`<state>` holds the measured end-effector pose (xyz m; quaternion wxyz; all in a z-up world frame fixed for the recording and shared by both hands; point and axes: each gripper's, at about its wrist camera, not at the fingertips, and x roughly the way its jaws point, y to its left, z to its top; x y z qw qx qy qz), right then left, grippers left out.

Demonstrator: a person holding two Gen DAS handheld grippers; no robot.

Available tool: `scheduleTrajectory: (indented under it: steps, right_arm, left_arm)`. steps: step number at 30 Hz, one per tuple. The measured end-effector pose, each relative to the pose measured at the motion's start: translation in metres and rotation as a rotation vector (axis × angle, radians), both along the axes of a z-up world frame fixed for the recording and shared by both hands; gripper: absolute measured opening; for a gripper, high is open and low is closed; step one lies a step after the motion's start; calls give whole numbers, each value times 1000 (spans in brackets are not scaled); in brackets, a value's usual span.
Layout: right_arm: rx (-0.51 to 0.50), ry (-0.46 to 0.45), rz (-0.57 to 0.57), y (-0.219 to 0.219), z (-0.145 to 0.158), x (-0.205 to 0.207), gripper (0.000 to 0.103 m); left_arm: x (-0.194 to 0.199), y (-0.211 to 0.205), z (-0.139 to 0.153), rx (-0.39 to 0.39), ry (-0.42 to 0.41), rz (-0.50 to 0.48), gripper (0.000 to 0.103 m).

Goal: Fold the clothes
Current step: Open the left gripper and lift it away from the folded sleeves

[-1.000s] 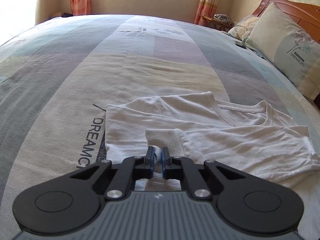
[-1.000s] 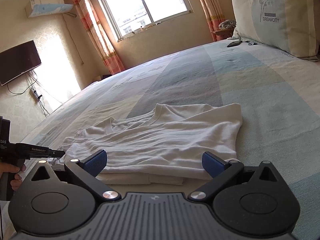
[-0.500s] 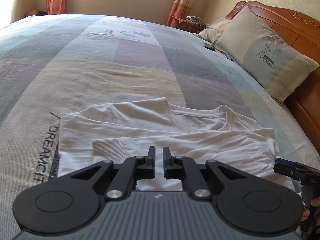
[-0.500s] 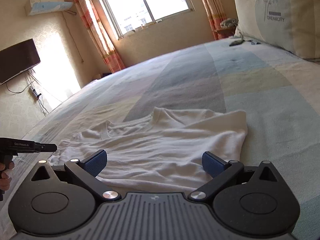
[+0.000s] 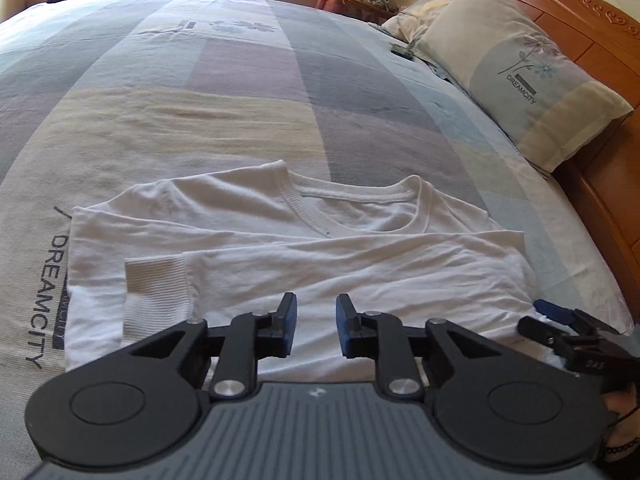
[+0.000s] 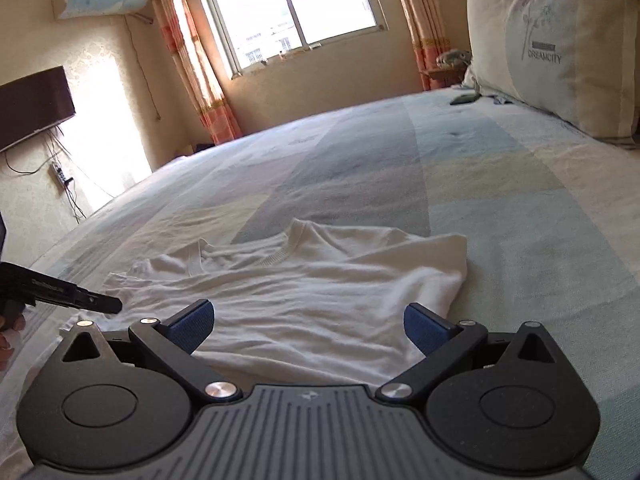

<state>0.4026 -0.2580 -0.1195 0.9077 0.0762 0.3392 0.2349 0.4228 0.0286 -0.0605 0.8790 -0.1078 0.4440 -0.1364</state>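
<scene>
A white long-sleeved shirt (image 5: 320, 248) lies flat on the bed, neckline away from me. One sleeve is folded across its body, and the ribbed cuff (image 5: 156, 284) rests at the left. My left gripper (image 5: 316, 320) hovers just over the shirt's near part, right of the cuff. Its jaws are opening, a small gap apart, and nothing is between them. My right gripper (image 6: 308, 324) stands wide open over the near edge of the shirt (image 6: 300, 292), holding nothing. It also shows as the right gripper (image 5: 548, 316) at the shirt's right edge. The left gripper (image 6: 108, 304) reaches in from the left.
A patchwork bedspread (image 5: 240, 112) covers the bed. A pillow (image 5: 520, 72) leans on the wooden headboard (image 5: 592, 16) at the right, with a small dark object (image 5: 402, 51) beside it. A window (image 6: 296, 12), curtains and a wall TV (image 6: 36, 104) are beyond. A person's hand (image 6: 8, 332) is at the left edge.
The left gripper let go of the sleeve cuff, its jaws parted, and it drew back and to the right. The sleeve now lies across the shirt. The right gripper stayed open, nearly still.
</scene>
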Motion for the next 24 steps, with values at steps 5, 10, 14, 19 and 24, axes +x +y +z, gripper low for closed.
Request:
scheduleTrajectory:
  steps: [5,10,14,19,24]
  right_arm:
    - [42,-1,7,-12,0,-3,103]
    - [79,-85,74,-22,9,-21,103]
    - [19,-118,119,-26,8,-32,103]
    - [30,-121,129,-38,6,-37,103]
    - [46,-121,125,-42,4,-35,103]
  left_arm:
    - [25,-67,25,-95,38,-189,44]
    - [57,-155,20,-145,59,-358,49]
    - [86,-216,-8,-191,101,-423,49]
    - [118,-257,-48,-199,125,-391,49]
    - [127,-258,-51,-238,104,-331,49]
